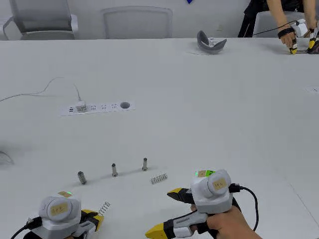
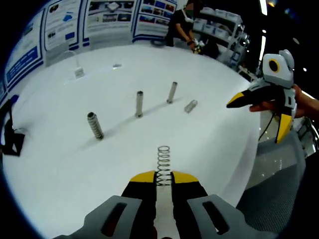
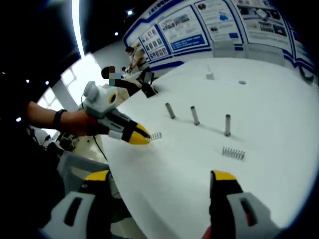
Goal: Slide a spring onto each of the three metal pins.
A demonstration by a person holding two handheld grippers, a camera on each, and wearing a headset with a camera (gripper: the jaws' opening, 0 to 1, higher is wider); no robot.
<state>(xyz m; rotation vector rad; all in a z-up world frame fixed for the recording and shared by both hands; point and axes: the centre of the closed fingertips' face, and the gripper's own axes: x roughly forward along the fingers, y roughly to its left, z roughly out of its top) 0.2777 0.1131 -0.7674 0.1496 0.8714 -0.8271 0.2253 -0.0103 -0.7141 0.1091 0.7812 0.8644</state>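
Spring (image 2: pixel 163 160) clamped in my left gripper (image 2: pixel 157 176) near the front edge of the table (image 1: pixel 199 99), my right gripper (image 3: pixel 159 175) spread apart, posters (image 3: pixel 219 20) unreadable

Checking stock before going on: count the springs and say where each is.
3. One spring sits on the left pin; a loose spring lies on the table beside the right pin; the left gripper holds the third spring. None seems hidden.

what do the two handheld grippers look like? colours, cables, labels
The left gripper and right gripper have rounded pale-grey housings, a tan sticker on top, a green light, black jaws tipped yellow, and a black cable at the rear. Black band on the left wrist.
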